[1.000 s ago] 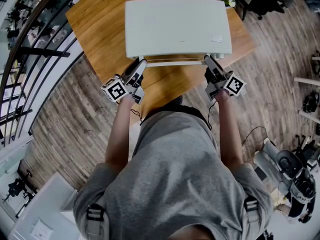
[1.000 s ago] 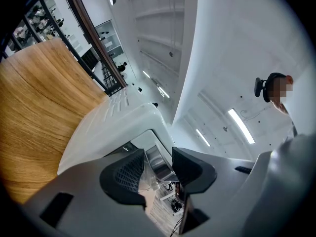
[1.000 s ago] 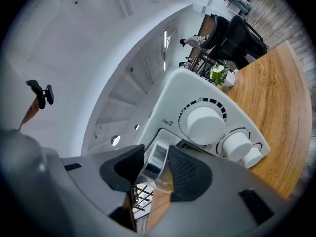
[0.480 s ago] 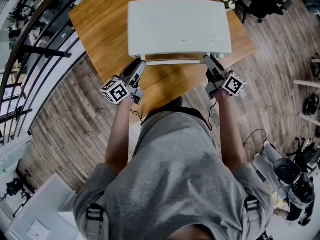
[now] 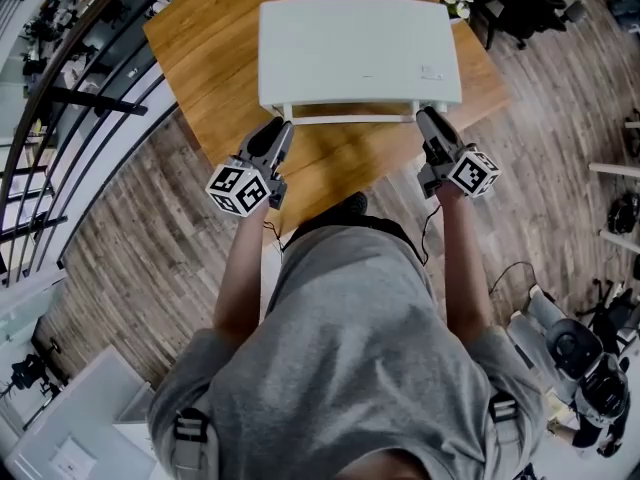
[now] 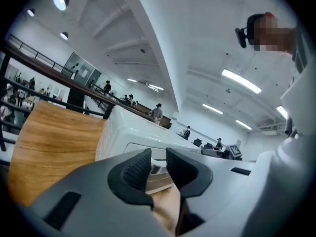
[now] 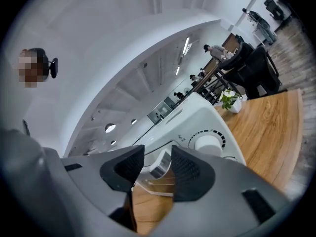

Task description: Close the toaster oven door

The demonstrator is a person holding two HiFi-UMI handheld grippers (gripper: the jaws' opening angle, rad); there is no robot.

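Observation:
A white toaster oven [image 5: 360, 53] stands on a wooden table [image 5: 200, 58]. Its door handle [image 5: 355, 120], a pale bar, runs along the front edge facing me. My left gripper [image 5: 280, 128] sits at the bar's left end. Its jaws have just been closing, and in the left gripper view [image 6: 159, 162] they stand narrow with the handle's end [image 6: 157, 169] pinched between them. My right gripper [image 5: 425, 118] is at the bar's right end. There the pads [image 7: 190, 169] stand apart around the chrome handle post [image 7: 160, 164], with a gap showing. The glass door [image 7: 153, 184] tilts below it.
The oven's round knob [image 7: 207, 144] is just right of the right gripper. A small potted plant [image 5: 458, 0] stands at the table's far right corner. A dark railing [image 5: 60, 98] runs along the left, and wood floor surrounds the table.
The left gripper has rolled, its marker cube turning to a new face, and its jaws have narrowed. The right gripper has barely shifted. The handle keeps its place at the oven's front.

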